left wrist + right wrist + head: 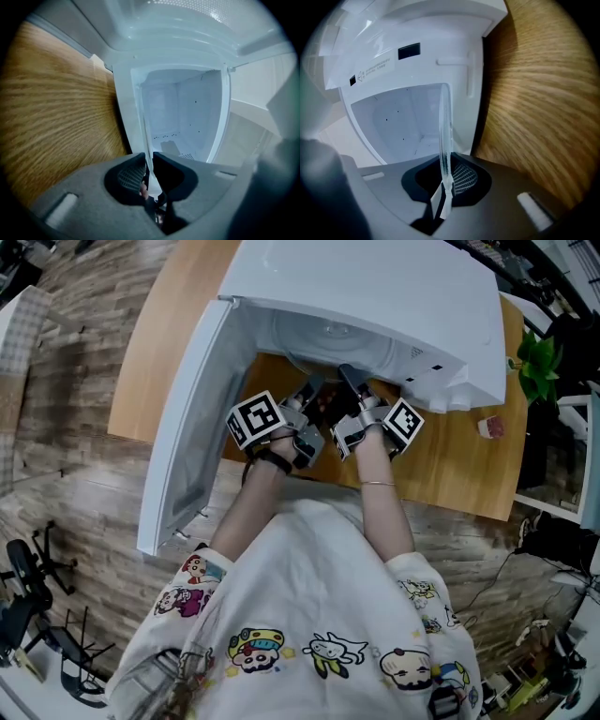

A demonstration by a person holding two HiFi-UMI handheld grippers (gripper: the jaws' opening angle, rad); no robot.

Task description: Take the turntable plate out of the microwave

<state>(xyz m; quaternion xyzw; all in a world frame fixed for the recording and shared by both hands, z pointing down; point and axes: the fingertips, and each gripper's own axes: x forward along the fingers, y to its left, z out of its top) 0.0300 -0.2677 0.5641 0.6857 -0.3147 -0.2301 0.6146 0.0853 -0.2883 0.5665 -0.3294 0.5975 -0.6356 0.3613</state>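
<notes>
A white microwave (375, 296) stands on a wooden table (450, 460) with its door (187, 418) swung open to the left. Both grippers reach level into its opening, side by side. The clear glass turntable plate (144, 126) shows edge-on, running from the cavity back between the jaws. My left gripper (149, 161) is closed on its rim. In the right gripper view the plate (445, 126) is also a thin upright edge, and my right gripper (447, 171) pinches it between its pads. In the head view the left gripper (314, 395) and right gripper (349, 381) partly hide the plate.
The open door stands close on the left of my left arm. A small pink thing (491, 427) lies on the table to the right of the microwave. A potted plant (536, 362) sits past the table's right edge. An office chair (37, 568) stands on the floor at the left.
</notes>
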